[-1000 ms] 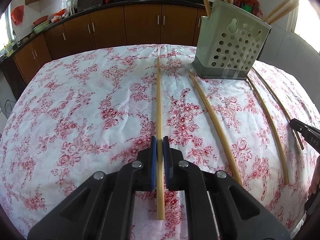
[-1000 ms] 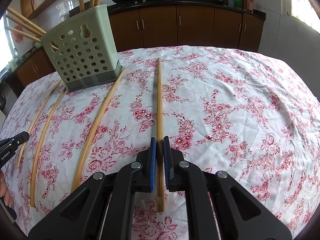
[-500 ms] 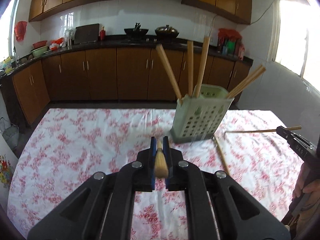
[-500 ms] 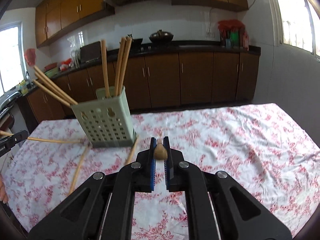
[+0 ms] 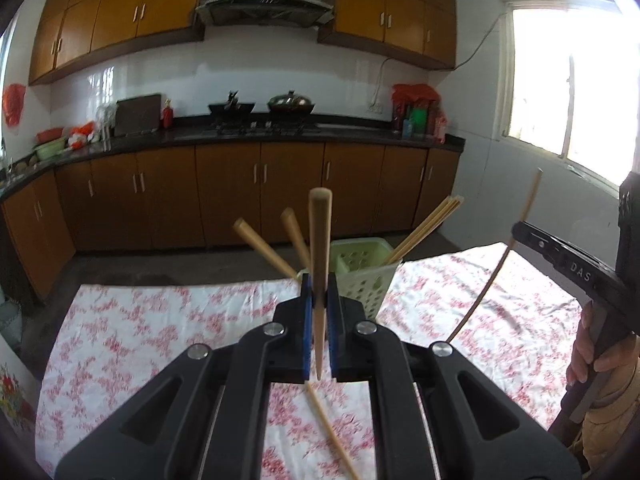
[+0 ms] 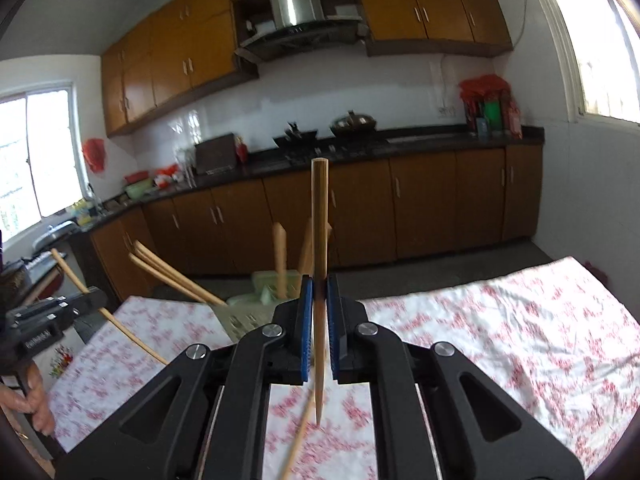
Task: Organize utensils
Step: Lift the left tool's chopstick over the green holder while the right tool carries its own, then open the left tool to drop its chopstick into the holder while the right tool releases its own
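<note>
The left tool (image 5: 316,312) is clamping a bamboo chopstick (image 5: 319,256) between its blue pads, the stick standing upright with its thick end up and its thin tip hanging just below the pads. The right tool (image 6: 318,312) is gripping a second chopstick (image 6: 319,240) the same way, upright, tip pointing down above the flowered tabletop (image 6: 500,332).

In the left wrist view, the pale green perforated holder (image 5: 366,268) is standing on the far part of the tabletop (image 5: 152,320), just behind the tool, with several chopsticks already leaning out of it to the left and right. At the right edge the other tool is showing with a hand (image 5: 596,356) around its handle and its thin chopstick running slantwise. A loose chopstick (image 5: 328,432) is lying on the cloth below the left tool.

In the right wrist view, the holder (image 6: 256,300) is sitting to the left of the pads, partly hidden, and another loose chopstick (image 6: 298,444) is lying on the cloth near the bottom.
</note>
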Available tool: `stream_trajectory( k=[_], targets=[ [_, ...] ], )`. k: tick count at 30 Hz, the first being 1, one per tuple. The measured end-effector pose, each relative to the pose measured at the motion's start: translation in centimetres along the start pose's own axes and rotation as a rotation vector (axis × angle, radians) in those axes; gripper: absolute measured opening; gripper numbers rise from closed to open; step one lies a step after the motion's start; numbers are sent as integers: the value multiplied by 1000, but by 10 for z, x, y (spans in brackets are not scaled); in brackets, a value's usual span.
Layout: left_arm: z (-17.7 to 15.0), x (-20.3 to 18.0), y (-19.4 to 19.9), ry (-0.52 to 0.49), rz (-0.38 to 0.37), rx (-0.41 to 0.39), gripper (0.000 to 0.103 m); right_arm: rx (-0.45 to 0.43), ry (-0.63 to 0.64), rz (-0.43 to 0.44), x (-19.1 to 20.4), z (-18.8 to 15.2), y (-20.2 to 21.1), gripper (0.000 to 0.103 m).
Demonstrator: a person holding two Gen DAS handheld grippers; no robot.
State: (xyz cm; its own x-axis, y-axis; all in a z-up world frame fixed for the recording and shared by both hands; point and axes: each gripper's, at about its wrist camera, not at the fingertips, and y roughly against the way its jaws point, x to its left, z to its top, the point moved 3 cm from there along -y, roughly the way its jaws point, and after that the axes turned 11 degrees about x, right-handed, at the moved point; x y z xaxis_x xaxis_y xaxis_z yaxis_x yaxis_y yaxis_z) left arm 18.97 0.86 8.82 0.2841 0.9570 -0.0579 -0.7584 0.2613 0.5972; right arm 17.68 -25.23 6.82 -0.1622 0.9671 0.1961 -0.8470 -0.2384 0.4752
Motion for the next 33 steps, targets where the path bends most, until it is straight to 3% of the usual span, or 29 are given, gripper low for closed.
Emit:
stream_trajectory(
  k=[6,10,13,17,21,26,28,29,30,33],
  targets=[
    [50,-19,16,6,5,-150,8,-156,25,67,32,44,17,8],
    [85,-24,18,40,40,-268,8,-262,40,59,45,66,17,8],
    [98,-22,4,77,61,-308,8,-310,41,47,47,73,-1,8],
    [94,-16,-32,110,60,-276,8,-300,32,19,41,65,-32,8],
    [78,-11,-58,119,46,-226,8,-220,20,13,35,52,-60,8],
    [70,-6,-66,131,26,-195,8,-154,26,20,34,44,-65,10],
    [70,-4,-59,134,19,-203,12,-155,32,20,35,46,-58,23],
    [70,-2,-56,136,18,-209,14,-162,36,19,34,47,-52,37],
    [69,-1,-51,138,17,-217,18,-173,37,15,33,47,-46,41],
    [66,0,-35,140,16,-238,23,-185,46,7,31,45,-28,41]
  ],
)
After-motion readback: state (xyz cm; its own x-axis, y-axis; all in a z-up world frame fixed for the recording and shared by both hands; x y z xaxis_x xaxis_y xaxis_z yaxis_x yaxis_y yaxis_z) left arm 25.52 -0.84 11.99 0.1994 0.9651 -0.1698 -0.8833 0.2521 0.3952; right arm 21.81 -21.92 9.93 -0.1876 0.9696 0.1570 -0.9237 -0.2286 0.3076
